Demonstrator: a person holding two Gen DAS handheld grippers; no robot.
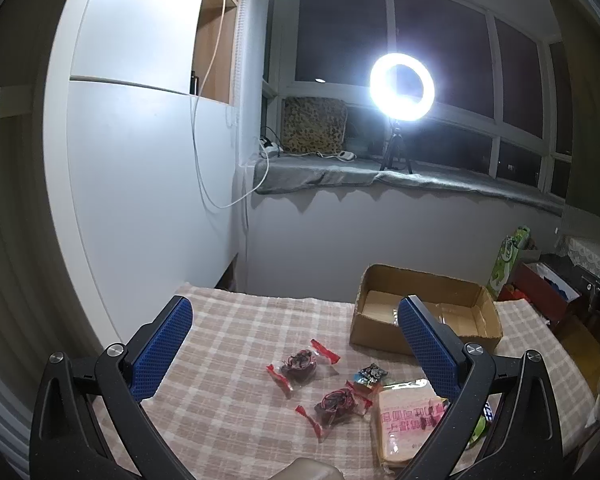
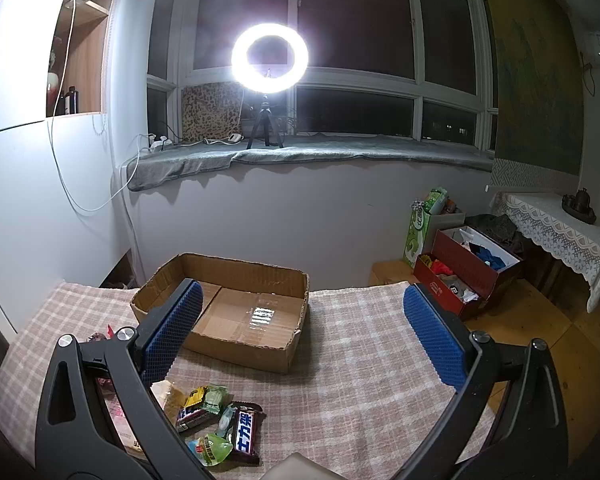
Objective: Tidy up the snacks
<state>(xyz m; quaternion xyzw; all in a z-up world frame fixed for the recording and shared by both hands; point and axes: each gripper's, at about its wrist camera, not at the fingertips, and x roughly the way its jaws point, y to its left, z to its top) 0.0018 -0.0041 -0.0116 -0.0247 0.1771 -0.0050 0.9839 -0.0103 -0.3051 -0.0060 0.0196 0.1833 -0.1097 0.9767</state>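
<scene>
A shallow open cardboard box (image 1: 420,340) (image 2: 236,336) sits empty on a table covered with a checked cloth (image 1: 240,328) (image 2: 360,352). In the left wrist view two red-ended clear packets of dark fruit (image 1: 300,362) (image 1: 334,402), a small dark sweet (image 1: 372,372) and a pink-labelled bread pack (image 1: 408,420) lie in front of my left gripper (image 1: 296,344), which is open and holds nothing. In the right wrist view a brown chocolate bar (image 2: 246,432) and green sweets (image 2: 210,446) lie near the front edge, below my open, empty right gripper (image 2: 304,336).
A lit ring light on a small tripod (image 1: 400,88) (image 2: 270,58) stands on the windowsill behind the table. White cabinet (image 1: 148,140) at the left. On the floor to the right are red boxes with clutter (image 2: 468,272) and a lace-covered side table (image 2: 556,232).
</scene>
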